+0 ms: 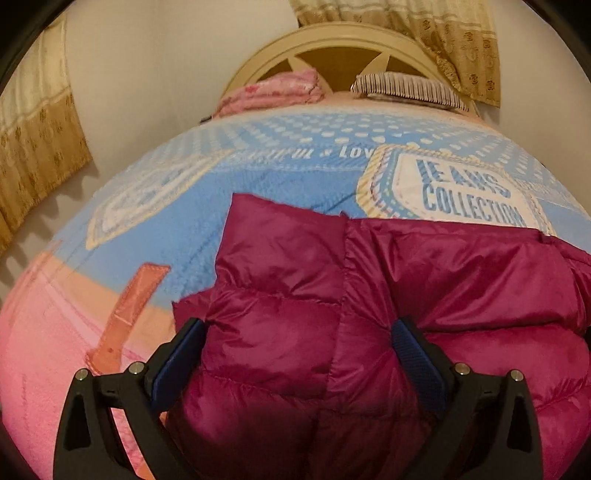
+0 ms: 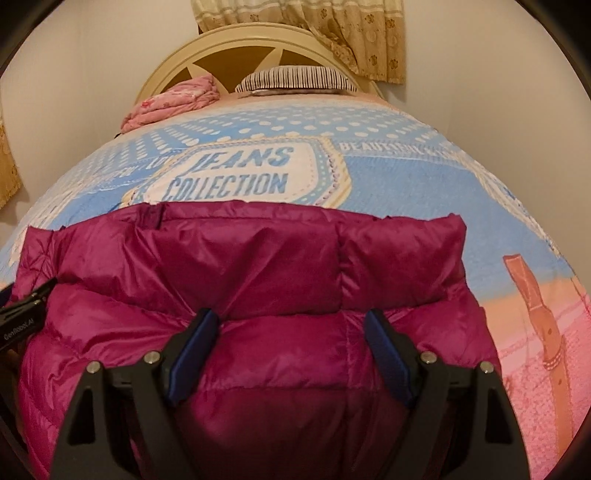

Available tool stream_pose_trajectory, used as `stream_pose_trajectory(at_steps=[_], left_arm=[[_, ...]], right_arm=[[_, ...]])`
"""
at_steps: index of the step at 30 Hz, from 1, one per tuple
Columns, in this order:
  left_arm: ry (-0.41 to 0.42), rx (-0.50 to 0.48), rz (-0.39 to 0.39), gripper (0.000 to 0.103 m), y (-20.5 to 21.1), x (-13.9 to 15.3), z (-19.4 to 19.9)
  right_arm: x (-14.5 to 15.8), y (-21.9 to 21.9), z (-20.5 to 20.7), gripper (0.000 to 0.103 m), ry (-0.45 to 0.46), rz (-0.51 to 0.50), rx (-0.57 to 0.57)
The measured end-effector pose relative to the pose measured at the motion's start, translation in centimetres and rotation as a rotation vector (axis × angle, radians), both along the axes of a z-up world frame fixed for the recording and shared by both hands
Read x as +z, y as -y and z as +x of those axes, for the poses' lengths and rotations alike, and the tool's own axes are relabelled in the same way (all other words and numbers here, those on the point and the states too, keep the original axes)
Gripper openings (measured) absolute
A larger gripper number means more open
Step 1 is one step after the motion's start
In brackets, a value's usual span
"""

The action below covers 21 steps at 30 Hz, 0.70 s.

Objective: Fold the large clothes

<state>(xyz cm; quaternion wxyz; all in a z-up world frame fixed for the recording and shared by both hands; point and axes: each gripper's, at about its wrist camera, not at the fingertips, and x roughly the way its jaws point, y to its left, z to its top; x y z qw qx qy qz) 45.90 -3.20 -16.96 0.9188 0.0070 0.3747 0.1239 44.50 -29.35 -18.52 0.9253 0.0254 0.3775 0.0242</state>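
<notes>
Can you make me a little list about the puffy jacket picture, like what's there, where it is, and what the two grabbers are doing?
jacket: magenta, puffy, lying on the bed
bed cover: blue and pink, printed "JEANS COLLECTION"
left gripper: open, jacket bulging between its fingers
right gripper: open, over the jacket
headboard: cream, curved
by the headboard: pink blanket, striped pillow
curtain: beige

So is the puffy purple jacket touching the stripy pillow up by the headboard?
Apart. In the right wrist view the jacket ends near the JEANS COLLECTION print, with blue bedspread between it and the pillow.
</notes>
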Motion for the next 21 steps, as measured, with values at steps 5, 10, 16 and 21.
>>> stream_pose_trajectory(at_steps=[5,10,16,21], left_arm=[[-0.043,-0.005,-0.047,0.102,-0.4,-0.7,0.7],[-0.050,-0.004,-0.028,0.102,-0.2,-0.9,0.7],[-0.070,0.003,-0.033,0.102,-0.6,0.0,0.6],[0.034,0.010,-0.073,0.102,-0.8,3.1,-1.8]], right_arm=[[-0.5,-0.2,0.4,0.087,-0.024,-0.001,0.000],[-0.8,-0.4,0.7,0.087,-0.038,-0.013,-0.002],[-0.3,-0.7,0.6,0.087,-0.055,-0.049,-0.013],[2.8,-2.8,-1.5,0.088,0.029,-0.028,0.002]])
